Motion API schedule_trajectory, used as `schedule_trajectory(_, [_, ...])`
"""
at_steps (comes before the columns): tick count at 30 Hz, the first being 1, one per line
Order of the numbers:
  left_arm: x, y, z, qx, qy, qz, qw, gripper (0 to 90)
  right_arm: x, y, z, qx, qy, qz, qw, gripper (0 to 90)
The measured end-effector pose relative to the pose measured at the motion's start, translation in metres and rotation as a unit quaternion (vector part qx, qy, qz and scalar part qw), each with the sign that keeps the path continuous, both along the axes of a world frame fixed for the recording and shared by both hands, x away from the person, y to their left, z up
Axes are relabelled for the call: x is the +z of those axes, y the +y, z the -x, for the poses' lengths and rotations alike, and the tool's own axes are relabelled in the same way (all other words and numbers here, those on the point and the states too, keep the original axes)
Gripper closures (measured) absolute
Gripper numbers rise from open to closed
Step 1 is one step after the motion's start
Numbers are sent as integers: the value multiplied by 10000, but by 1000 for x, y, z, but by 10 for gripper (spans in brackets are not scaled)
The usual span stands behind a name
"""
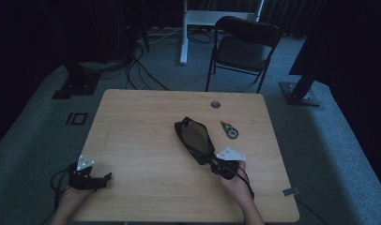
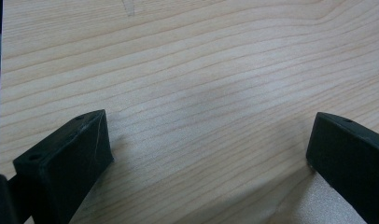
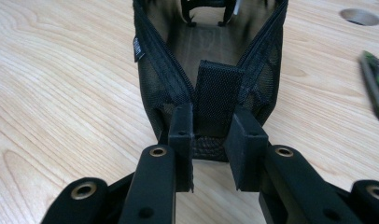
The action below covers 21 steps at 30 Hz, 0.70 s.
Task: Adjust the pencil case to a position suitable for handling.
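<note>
The high view looks forward and down over the whole table (image 1: 146,140), while each gripper view sits close above that same wood, the right one sharing the black mesh pouch (image 3: 211,60) with it.

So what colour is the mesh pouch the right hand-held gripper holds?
Black; the mesh pouch shows best in the right gripper view, clamped by the right hand-held gripper.

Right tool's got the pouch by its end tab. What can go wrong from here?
1. The right tool pinches only the narrow tab of the black mesh pouch; a tug may slip it free.
2. The pouch is unzipped and floppy; dragging may fold it shut.
3. The small green item lies close beside it and could get swept.
</note>
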State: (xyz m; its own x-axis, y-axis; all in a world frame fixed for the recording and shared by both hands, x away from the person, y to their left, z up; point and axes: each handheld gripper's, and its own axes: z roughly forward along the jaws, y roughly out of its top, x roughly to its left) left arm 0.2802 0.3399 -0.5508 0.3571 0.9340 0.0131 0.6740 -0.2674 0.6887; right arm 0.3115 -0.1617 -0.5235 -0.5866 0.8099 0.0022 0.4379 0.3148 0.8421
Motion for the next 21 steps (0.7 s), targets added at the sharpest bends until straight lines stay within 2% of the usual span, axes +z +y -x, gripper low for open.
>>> schedule_trajectory(21, [0, 0, 0, 2, -2, 2, 10000, 0, -3, -31, 37, -309, -15, 0, 9995, 728])
